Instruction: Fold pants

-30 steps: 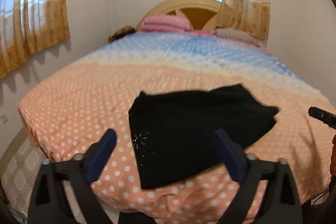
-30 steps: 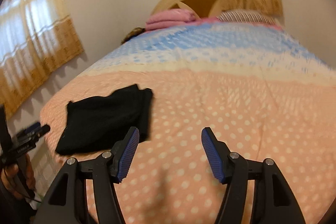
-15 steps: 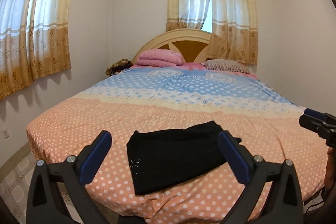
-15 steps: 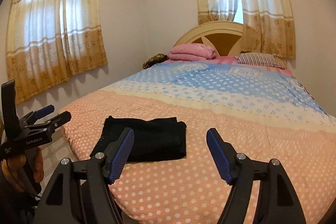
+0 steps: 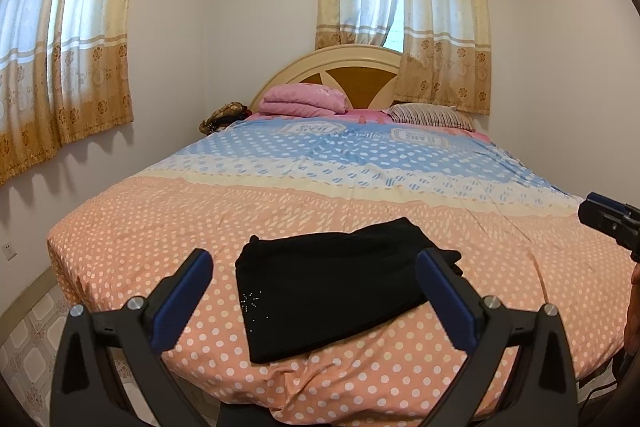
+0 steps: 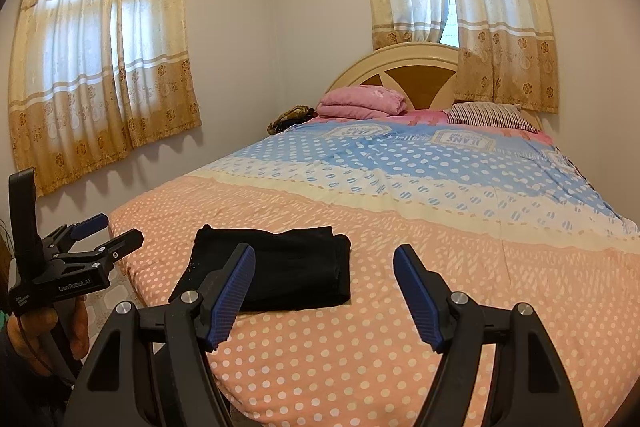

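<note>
The black pants lie folded into a compact rectangle near the foot corner of the bed, with a small sparkly motif on the near part. They also show in the right wrist view. My left gripper is open and empty, held back from the bed, off the pants. My right gripper is open and empty, to the right of the pants and apart from them. The left gripper also shows from the side in the right wrist view. The right gripper's tip shows in the left wrist view.
The bed has a polka-dot cover, orange near and blue far. A folded pink blanket and a striped pillow lie by the headboard. Curtained windows are on the left and back walls. Tiled floor is at left.
Both grippers have pulled back and lifted away from the bed, so the pants look smaller and farther. The pants stay folded in place.
</note>
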### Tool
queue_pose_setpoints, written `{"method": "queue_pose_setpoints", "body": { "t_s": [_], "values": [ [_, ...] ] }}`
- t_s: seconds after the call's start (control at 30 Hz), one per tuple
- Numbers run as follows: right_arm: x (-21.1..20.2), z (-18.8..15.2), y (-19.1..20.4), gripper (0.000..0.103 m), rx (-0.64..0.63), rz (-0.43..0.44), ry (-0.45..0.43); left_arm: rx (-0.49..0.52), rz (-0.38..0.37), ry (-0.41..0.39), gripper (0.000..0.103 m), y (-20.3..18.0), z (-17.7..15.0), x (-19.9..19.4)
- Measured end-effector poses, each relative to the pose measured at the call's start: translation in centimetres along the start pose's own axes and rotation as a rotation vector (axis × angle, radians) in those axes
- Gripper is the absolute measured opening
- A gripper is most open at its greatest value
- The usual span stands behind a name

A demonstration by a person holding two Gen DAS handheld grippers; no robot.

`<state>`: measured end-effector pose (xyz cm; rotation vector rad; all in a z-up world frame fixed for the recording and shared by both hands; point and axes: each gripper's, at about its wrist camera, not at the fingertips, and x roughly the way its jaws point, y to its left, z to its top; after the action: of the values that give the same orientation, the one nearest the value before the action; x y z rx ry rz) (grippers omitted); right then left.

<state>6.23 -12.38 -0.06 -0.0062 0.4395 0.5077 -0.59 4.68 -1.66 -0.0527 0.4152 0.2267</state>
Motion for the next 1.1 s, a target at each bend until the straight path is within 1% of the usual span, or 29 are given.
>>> {"method": "queue_pose_setpoints", "body": {
  "t_s": [0.7, 1.1],
  "values": [
    [0.28, -0.19, 0.22, 0.073, -0.011, 0.007, 0.004, 0.004, -0.002, -0.001, 0.103, -0.09, 0.08, 0.14],
    [0.27, -0.31, 0.59, 0.073, -0.014, 0.009, 0.004, 0.021, 0.001, 0.014, 0.103, -0.18, 0.01, 0.41]
  ]
}}
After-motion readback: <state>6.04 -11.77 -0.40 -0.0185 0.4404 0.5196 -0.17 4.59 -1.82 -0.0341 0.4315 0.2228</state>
